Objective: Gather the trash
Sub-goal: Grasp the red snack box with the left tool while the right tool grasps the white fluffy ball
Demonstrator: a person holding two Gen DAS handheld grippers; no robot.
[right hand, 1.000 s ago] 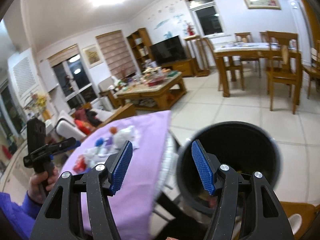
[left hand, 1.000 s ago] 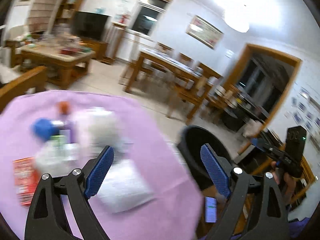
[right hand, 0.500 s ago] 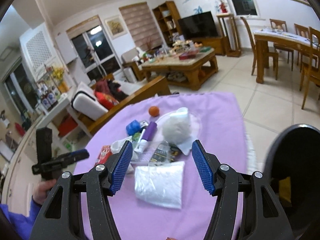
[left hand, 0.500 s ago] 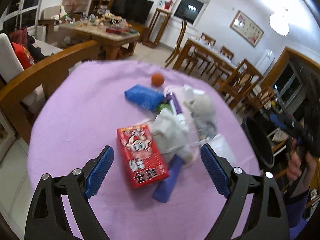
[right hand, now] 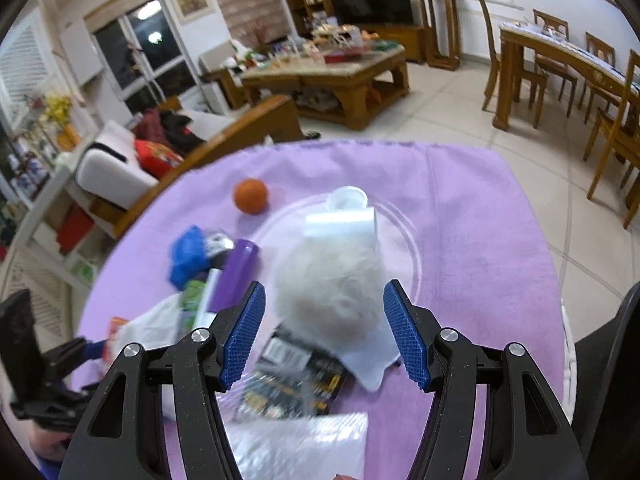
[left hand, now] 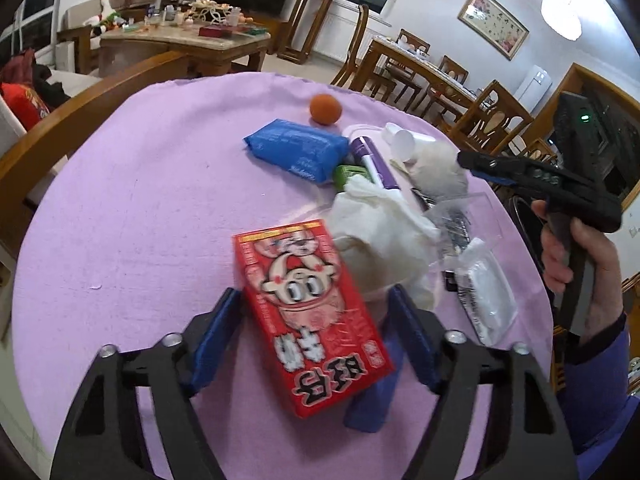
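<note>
The left gripper is at the bottom middle of its view. Its jaws have just been closing, and a red box with a cartoon face lies between them on the purple surface. The blue pads sit just beside the box sides, and I cannot tell if they press it. The right gripper has its jaws part open and holds nothing. A fluffy white ball sits between its tips, in the middle of the frame.

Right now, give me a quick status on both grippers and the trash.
Left gripper closing around red box, not yet gripping. Right gripper open over white fluffy wad.
</note>
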